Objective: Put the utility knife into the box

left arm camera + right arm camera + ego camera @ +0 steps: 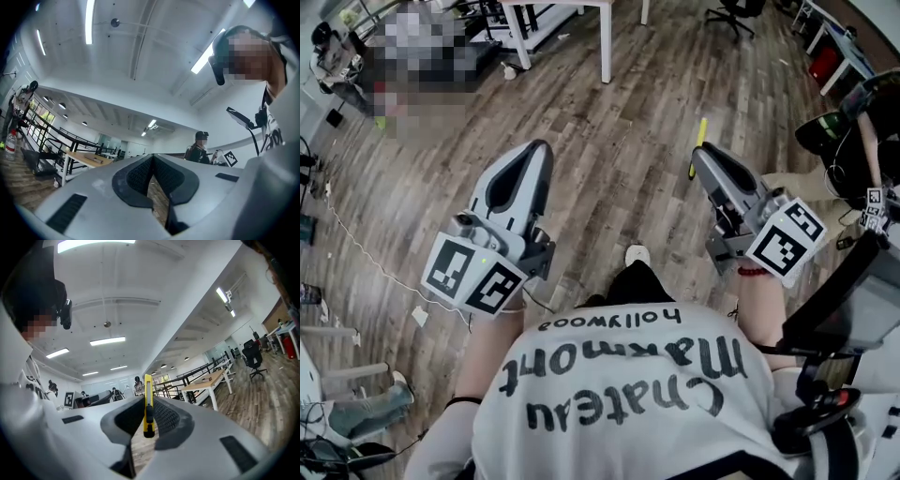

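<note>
The yellow utility knife (148, 404) stands upright between the ribbed pads of my right gripper (147, 401), which is shut on it. In the head view the knife (701, 131) sticks out past the tip of the right gripper (696, 161), held over the wood floor at right of centre. My left gripper (539, 148) is raised at the left, level with the right one. Its jaws meet at the tip in the left gripper view (153, 157), with nothing between them. No box shows in any view.
A white table leg (606, 42) and an office chair (736, 11) stand on the far floor. Cables (356, 248) trail at the left. Black equipment (844, 300) crowds the right side. A wooden-topped table (211, 378) and a black railing (187, 380) lie ahead.
</note>
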A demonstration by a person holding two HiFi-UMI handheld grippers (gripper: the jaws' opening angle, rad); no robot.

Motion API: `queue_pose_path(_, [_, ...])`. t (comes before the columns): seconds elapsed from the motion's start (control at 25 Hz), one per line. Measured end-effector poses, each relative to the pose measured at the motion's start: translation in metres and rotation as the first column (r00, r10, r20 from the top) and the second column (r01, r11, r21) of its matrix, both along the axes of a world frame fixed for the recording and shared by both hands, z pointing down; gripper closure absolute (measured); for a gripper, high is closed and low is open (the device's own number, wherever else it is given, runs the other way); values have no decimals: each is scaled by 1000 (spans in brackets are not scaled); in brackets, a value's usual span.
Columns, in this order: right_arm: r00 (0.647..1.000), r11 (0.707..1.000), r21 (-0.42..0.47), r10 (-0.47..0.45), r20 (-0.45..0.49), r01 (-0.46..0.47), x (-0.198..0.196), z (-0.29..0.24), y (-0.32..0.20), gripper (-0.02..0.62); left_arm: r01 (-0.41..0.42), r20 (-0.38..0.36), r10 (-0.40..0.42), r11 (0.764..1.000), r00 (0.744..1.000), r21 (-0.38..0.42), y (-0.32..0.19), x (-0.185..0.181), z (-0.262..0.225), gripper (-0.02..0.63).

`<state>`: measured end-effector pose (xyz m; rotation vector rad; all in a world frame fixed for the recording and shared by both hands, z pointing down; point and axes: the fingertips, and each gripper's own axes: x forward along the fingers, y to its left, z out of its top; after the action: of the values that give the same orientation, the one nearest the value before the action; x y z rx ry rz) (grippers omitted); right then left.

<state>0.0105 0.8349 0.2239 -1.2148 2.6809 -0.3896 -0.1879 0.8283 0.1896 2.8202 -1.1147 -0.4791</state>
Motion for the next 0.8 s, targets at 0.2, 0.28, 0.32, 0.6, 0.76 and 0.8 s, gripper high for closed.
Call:
queue_pose_path(0.2, [1000,1000,3,-14,-21,14,16,8,-45,538,15,-23,-15,1000,1000,3,-43,16,5,600])
queue_pose_path(0.28, [1000,1000,3,-4,3,4,31,9,-70,538,23,-16,-22,999,1000,34,-63,27,3,600])
queue_pose_path(0.32, [1000,1000,1,-2,15,2,38,9,-82,538,27,-14,-27,999,1000,43,-74,32,2,600])
queue_pose_path(0.6, [1000,1000,-3,-25,-18,25,74,8,-163,538,26,-42,-25,999,999,29,-163,69,-5,600])
queue_pose_path(0.76, [999,999,-14,-35,-16,35,90,8,-202,538,22,-42,-21,1000,999,19,-202,89,-5,600])
queue_pose_path(0.8, [999,999,-13,-38,-20,38,94,8,-211,538,22,-46,-21,1000,999,20,-211,94,-6,600])
